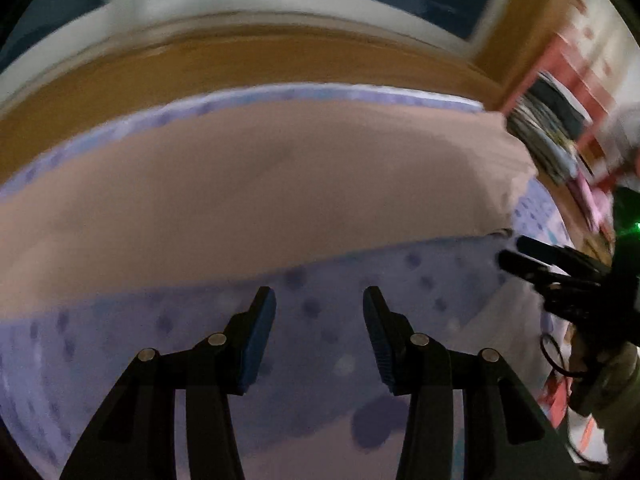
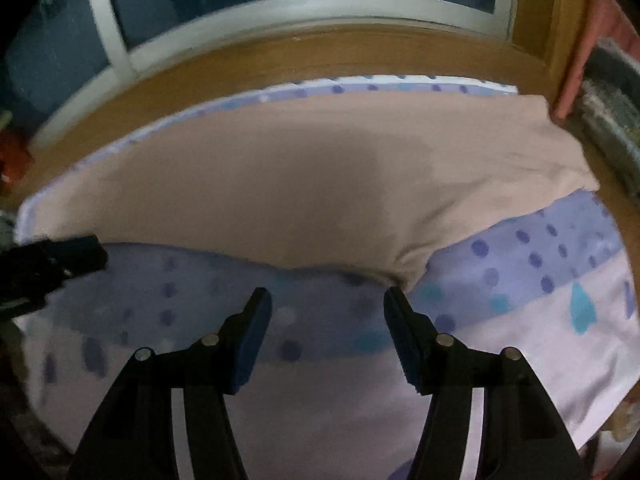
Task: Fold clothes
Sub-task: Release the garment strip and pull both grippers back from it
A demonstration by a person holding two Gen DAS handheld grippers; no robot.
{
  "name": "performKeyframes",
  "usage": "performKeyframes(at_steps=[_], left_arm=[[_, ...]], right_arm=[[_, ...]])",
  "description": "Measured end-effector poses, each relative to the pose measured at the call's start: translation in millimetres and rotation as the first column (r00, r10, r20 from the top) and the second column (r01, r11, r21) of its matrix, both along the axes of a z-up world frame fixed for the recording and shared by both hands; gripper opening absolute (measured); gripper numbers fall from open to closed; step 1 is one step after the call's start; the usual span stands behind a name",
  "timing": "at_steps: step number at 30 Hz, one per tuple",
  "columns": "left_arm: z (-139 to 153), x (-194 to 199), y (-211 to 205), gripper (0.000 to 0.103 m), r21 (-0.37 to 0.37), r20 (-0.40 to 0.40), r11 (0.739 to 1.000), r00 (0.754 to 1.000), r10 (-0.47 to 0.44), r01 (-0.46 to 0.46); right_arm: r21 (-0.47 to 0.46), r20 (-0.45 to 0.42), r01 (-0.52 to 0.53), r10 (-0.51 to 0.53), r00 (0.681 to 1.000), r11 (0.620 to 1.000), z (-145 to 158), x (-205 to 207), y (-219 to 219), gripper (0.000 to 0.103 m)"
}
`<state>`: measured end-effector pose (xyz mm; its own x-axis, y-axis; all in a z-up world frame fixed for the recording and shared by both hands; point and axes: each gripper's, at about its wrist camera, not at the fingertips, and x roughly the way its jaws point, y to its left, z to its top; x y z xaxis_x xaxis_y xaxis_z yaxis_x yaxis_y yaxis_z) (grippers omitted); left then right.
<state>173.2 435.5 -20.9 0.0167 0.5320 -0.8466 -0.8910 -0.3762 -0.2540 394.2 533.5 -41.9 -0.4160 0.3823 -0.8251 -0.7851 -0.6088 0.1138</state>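
A plain beige garment (image 1: 256,184) lies spread flat across a lavender bedsheet with blue dots (image 1: 400,280). My left gripper (image 1: 319,294) is open over the bare sheet, just short of the garment's near edge, with nothing between its fingers. In the right wrist view the garment (image 2: 280,184) narrows to a bunched near corner (image 2: 406,270). My right gripper (image 2: 327,294) is open, its right fingertip just below that corner and not touching it. Each gripper shows in the other's view: the right one (image 1: 512,250) at the garment's right corner, the left one (image 2: 98,254) at the left edge.
Beyond the bed runs a wooden sill (image 2: 320,56) under a white-framed window (image 2: 280,8). Shelves with books and clutter (image 1: 560,120) stand to the right, and a pink curtain (image 2: 580,60) hangs there. The sheet (image 2: 520,340) stretches on toward me.
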Motion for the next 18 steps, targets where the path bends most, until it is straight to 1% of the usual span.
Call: performKeyframes(at_steps=[2, 4, 8, 11, 14, 18], left_arm=[[-3, -4, -22, 0.046, -0.013, 0.025, 0.997, 0.997, 0.074, -0.073], [-4, -7, -43, 0.046, -0.026, 0.032, 0.992, 0.991, 0.127, -0.127], [-3, -13, -76, 0.046, -0.025, 0.044, 0.985, 0.984, 0.172, -0.171], [1, -19, -98, 0.046, 0.004, 0.050, 0.985, 0.984, 0.173, -0.173], [4, -27, -120, 0.046, 0.025, 0.032, 0.989, 0.989, 0.144, -0.145], [7, -47, -162, 0.046, 0.020, 0.020, 0.996, 0.997, 0.081, -0.081]], right_arm=[[-0.009, -0.026, -0.044, 0.043, 0.999, 0.999, 5, -3, -8, 0.059], [-0.016, -0.042, -0.091, 0.090, 0.995, 0.996, 9, -15, -18, 0.059], [-0.012, -0.078, -0.168, 0.166, 0.983, 0.986, 18, -41, -44, 0.059], [-0.034, -0.100, -0.207, 0.203, 0.974, 0.978, 19, -65, -71, 0.059], [-0.058, -0.110, -0.230, 0.222, 0.969, 0.972, 16, -92, -99, 0.059], [-0.073, -0.123, -0.207, 0.198, 0.973, 0.976, 15, -127, -147, 0.059]])
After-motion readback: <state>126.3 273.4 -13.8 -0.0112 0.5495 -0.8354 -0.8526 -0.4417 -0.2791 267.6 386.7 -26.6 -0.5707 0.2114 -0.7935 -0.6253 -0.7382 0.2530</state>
